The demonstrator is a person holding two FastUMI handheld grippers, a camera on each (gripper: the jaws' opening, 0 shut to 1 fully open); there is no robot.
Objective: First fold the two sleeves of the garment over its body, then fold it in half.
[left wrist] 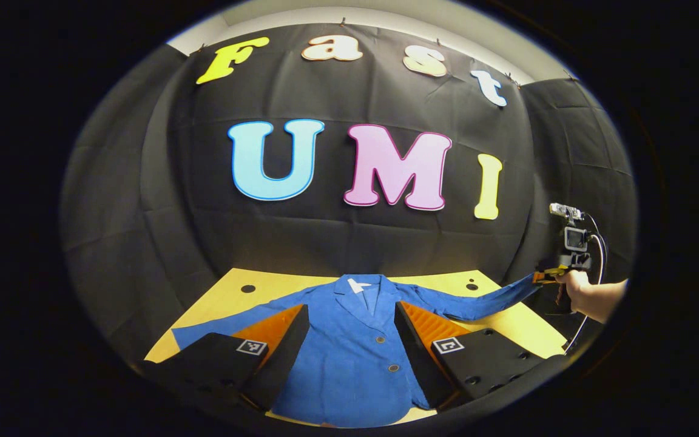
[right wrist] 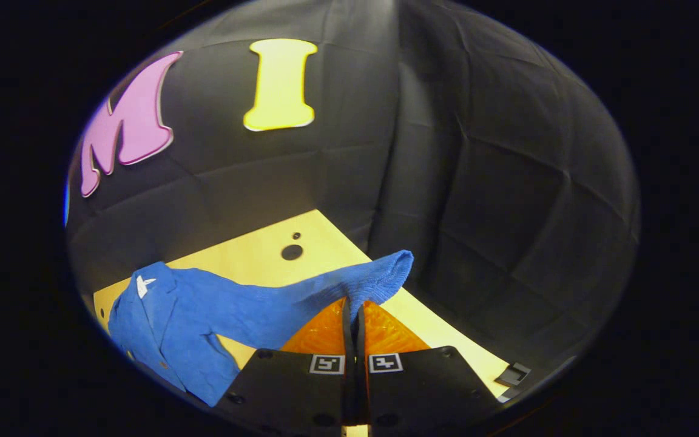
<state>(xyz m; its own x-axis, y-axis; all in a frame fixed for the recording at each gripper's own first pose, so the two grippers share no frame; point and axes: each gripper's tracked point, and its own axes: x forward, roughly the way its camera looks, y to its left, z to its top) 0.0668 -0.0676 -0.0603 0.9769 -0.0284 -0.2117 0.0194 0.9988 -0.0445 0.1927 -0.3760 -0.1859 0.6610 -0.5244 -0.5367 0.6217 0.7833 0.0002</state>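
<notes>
While clamped on the raised sleeve cuff (right wrist: 386, 273) off the table (right wrist: 252, 255) edge, right gripper (right wrist: 354, 315) risks slipping — left gripper (left wrist: 349, 331) spread apart over blue jacket (left wrist: 349, 352), flat on table.

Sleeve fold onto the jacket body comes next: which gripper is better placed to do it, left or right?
Right. The right gripper is shut on the sleeve, lifted off the table. The left gripper hangs open above the jacket, gripping nothing.
</notes>
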